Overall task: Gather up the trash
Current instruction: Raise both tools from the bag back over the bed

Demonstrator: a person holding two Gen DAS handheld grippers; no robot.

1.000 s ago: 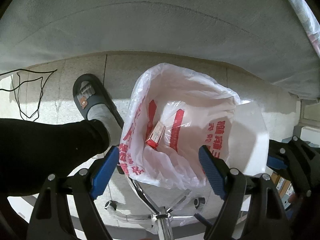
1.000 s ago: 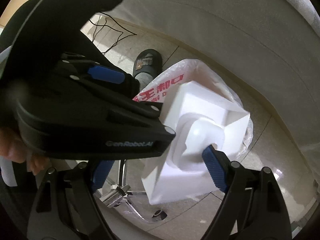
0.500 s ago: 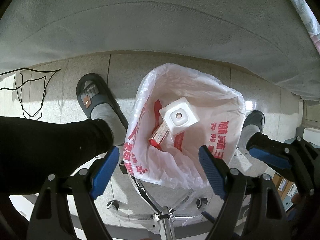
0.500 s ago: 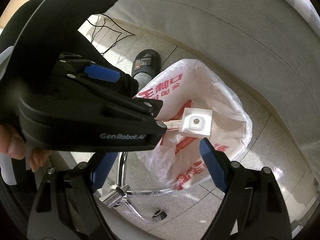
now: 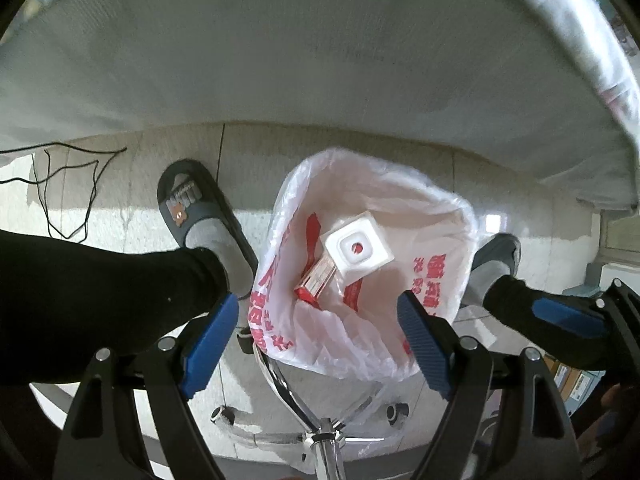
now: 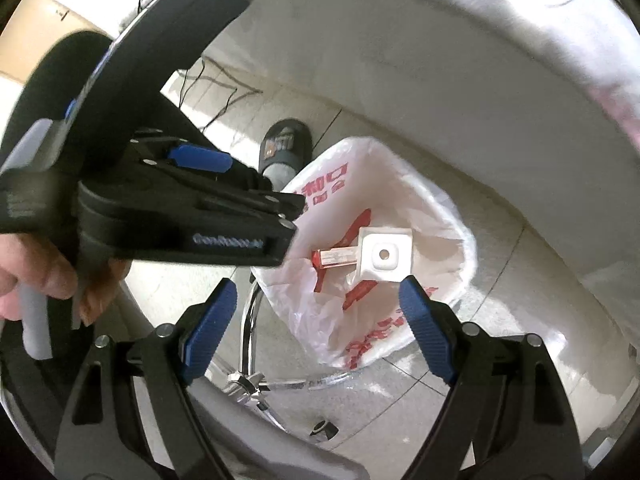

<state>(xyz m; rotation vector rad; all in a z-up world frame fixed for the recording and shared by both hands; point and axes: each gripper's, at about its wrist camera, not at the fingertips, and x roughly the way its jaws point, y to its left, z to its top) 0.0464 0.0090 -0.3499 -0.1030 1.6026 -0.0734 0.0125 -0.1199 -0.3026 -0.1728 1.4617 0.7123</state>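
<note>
The white foam block (image 5: 357, 247) lies inside the open plastic bag (image 5: 432, 216) (white, red print), resting against a red carton (image 5: 316, 280). Both the left gripper (image 5: 318, 338) and right gripper (image 6: 318, 330) hang wide apart above it, holding nothing.

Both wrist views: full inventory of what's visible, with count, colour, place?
plastic bag: 1, white with red print, open on the floor below both grippers
foam block: 1, white, inside bag
small box: 1, red and white, inside bag beside foam block
chair base: 1, chrome, near edge of bag
cable: 1, black, floor at left
slippers: 2, grey, either side of bag
left gripper: 1, black, blue fingers, open
right gripper: 1, black, blue fingers, open
</note>
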